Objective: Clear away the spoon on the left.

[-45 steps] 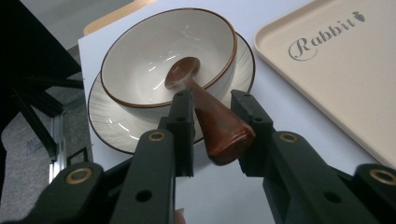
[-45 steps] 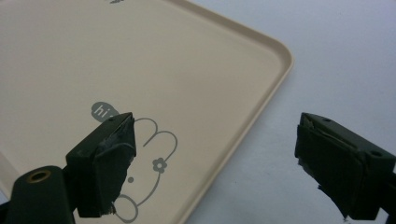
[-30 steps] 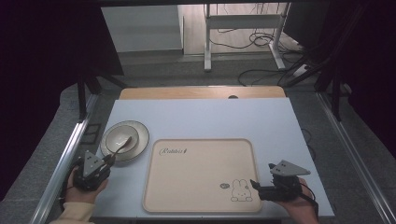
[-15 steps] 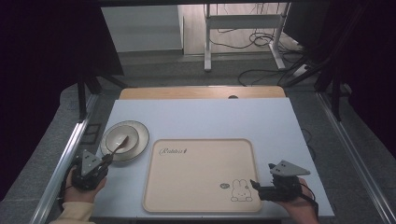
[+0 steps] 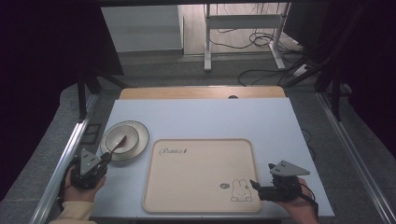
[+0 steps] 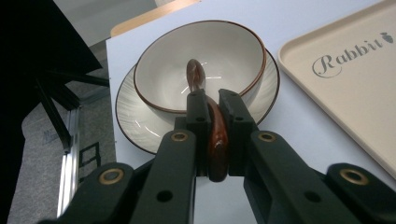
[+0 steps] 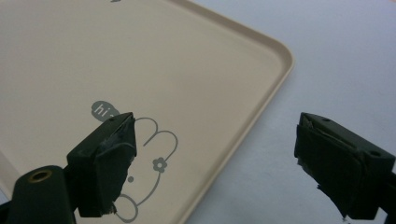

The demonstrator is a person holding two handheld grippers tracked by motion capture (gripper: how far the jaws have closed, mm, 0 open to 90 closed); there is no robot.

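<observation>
Between the left hand-held gripper's [image 6: 213, 140] clenched jaws — a brown spoon [image 6: 215, 135] reaching into the bowl [image 6: 243, 51].

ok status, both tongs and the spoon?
Left tongs shut on brown spoon, its tip in the bowl on the plate. Right tongs open, empty, straddling the tray edge. Nothing in the way.

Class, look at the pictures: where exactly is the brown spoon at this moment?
The spoon is at the table's left side: its handle is clamped in the left hand-held gripper, and its head rests inside the bowl on the plate, left of the tray.
</observation>
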